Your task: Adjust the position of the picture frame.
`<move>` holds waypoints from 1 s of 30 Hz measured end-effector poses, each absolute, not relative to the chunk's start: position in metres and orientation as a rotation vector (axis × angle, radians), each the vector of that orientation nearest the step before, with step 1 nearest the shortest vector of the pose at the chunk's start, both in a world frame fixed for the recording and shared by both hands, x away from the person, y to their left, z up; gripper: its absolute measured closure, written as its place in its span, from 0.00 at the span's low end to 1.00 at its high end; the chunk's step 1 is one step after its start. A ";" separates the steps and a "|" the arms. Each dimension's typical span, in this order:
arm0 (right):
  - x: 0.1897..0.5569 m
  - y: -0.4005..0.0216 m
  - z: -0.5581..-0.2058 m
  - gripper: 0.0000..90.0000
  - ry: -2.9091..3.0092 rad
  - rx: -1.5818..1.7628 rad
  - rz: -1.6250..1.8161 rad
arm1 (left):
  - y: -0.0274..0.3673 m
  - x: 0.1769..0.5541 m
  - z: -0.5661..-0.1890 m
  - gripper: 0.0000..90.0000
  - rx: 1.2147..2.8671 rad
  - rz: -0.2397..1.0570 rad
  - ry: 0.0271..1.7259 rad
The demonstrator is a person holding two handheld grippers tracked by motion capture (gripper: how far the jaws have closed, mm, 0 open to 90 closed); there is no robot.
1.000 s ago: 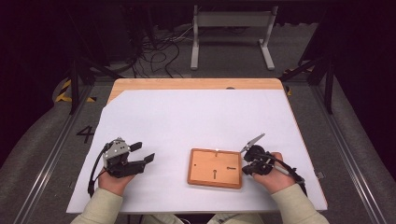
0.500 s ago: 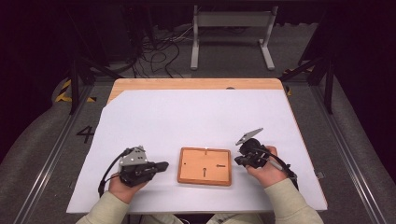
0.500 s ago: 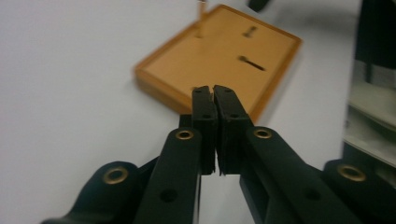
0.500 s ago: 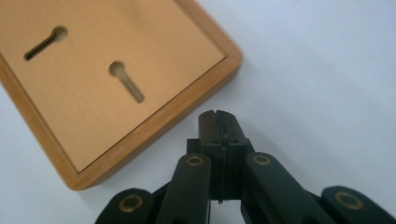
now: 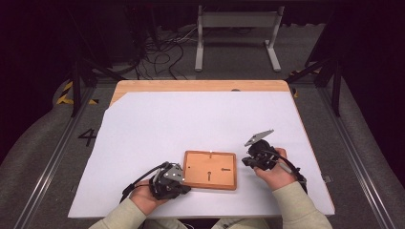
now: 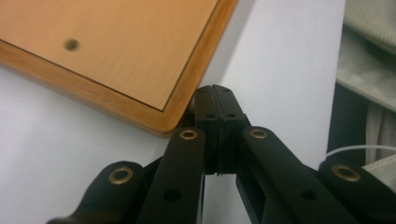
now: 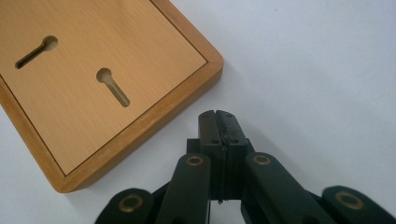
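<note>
The wooden board point(image 5: 210, 169) lies flat on the white-covered worktop point(image 5: 200, 119), near its front edge, between the two hands, long axis running from 9 to 3 o'clock in the high view. The left hand-held gripper point(image 5: 184, 187) sits at the board's 8 o'clock corner, jaws clenched on nothing, tips just beside that rounded corner point(image 6: 163, 123) and possibly touching it. The right hand-held gripper point(image 5: 244, 161), likewise clenched and empty, waits at 3 o'clock, a little apart. The left looks nearer. The board is light wood with a darker raised rim and two keyhole slots point(image 7: 113, 86).
</note>
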State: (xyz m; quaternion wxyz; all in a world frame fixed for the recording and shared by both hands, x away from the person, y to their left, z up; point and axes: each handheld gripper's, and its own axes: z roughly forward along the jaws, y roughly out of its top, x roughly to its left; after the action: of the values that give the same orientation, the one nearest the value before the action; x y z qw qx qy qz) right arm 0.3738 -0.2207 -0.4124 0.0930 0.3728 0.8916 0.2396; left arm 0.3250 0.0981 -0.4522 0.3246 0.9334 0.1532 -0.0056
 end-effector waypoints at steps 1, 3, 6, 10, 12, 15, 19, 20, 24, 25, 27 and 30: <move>0.374 -0.221 -0.412 1.00 2.645 1.108 0.711 | 0.095 0.324 -0.452 1.00 2.454 0.027 0.403; 0.374 -0.222 -0.412 1.00 2.641 1.112 0.712 | 0.091 0.325 -0.451 1.00 2.462 0.078 0.413; 0.374 -0.223 -0.411 1.00 2.631 1.111 0.718 | 0.090 0.335 -0.452 1.00 2.433 0.154 0.505; 0.375 -0.225 -0.411 1.00 2.617 1.121 0.733 | 0.087 0.353 -0.454 1.00 2.379 0.165 0.618; 0.376 -0.226 -0.410 1.00 2.612 1.121 0.734 | 0.085 0.358 -0.453 1.00 2.376 0.188 0.641; 0.381 -0.230 -0.410 1.00 2.573 1.137 0.751 | 0.080 0.374 -0.456 1.00 2.323 0.225 0.732; 0.389 -0.236 -0.413 1.00 2.511 1.155 0.750 | 0.064 0.387 -0.457 1.00 2.291 0.324 0.806; 0.391 -0.236 -0.414 1.00 2.498 1.157 0.750 | 0.062 0.391 -0.457 1.00 2.287 0.346 0.818; 0.397 -0.237 -0.420 1.00 2.484 1.152 0.721 | 0.066 0.396 -0.456 0.99 2.245 0.351 0.861; 0.398 -0.237 -0.422 1.00 2.488 1.158 0.717 | 0.069 0.395 -0.454 0.96 2.241 0.354 0.860; 0.400 -0.238 -0.427 1.00 2.513 1.172 0.699 | 0.074 0.394 -0.451 0.94 2.227 0.340 0.858; 0.401 -0.238 -0.430 1.00 2.528 1.168 0.679 | 0.087 0.391 -0.447 0.92 2.207 0.330 0.852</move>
State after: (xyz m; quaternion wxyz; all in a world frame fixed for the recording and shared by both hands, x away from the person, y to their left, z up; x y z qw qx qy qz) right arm 0.4007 -0.2376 -0.4297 0.1372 0.4037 0.8736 0.2345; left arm 0.3908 0.0867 -0.4469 0.3677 0.8591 0.3319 0.1286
